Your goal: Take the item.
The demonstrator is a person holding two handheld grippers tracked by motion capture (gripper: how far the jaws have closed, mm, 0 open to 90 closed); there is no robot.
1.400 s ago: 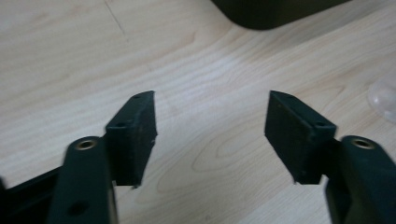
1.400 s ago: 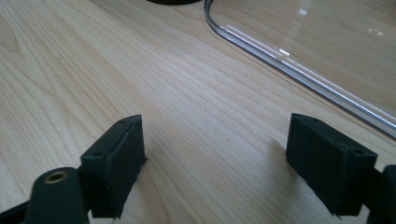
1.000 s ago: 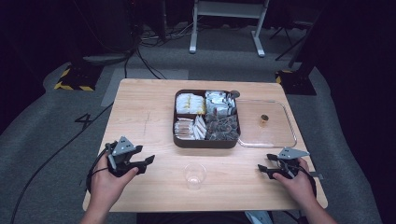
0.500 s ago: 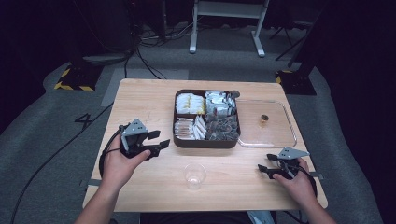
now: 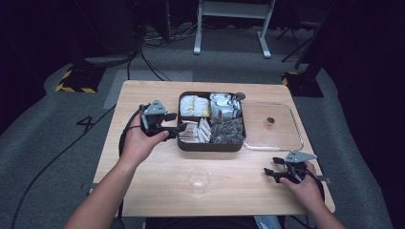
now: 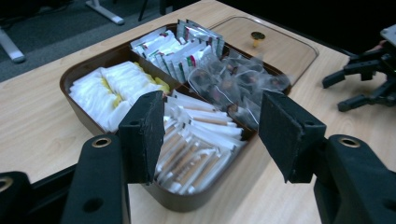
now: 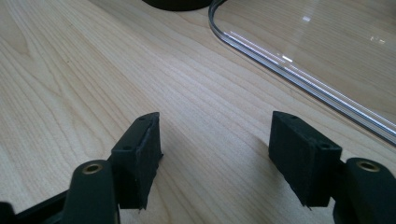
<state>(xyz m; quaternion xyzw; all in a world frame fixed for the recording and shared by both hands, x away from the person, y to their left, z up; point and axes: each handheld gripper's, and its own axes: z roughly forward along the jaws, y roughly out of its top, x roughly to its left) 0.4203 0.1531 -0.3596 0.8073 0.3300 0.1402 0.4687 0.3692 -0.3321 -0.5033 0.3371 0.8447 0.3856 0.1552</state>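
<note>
My left claw (image 5: 175, 129) has moved up from the bench's near left part to the left wall of the dark tray (image 5: 210, 145), while my right claw (image 5: 272, 174) has stayed low by the near right corner. Both stand with jaws apart and hold nothing. The left gripper view sorts the tray's four compartments: white packets (image 6: 109, 88), paper-wrapped sticks (image 6: 196, 144) just beyond my jaws, green-marked sachets (image 6: 180, 46) and clear wrapped pieces (image 6: 233, 84); from above these blur together. The right gripper view has bare bench (image 7: 70, 70) and the rim of the clear lid (image 7: 299, 79). The clear cup (image 5: 199, 179), near the bench's near edge, is faint and hard to make out.
</note>
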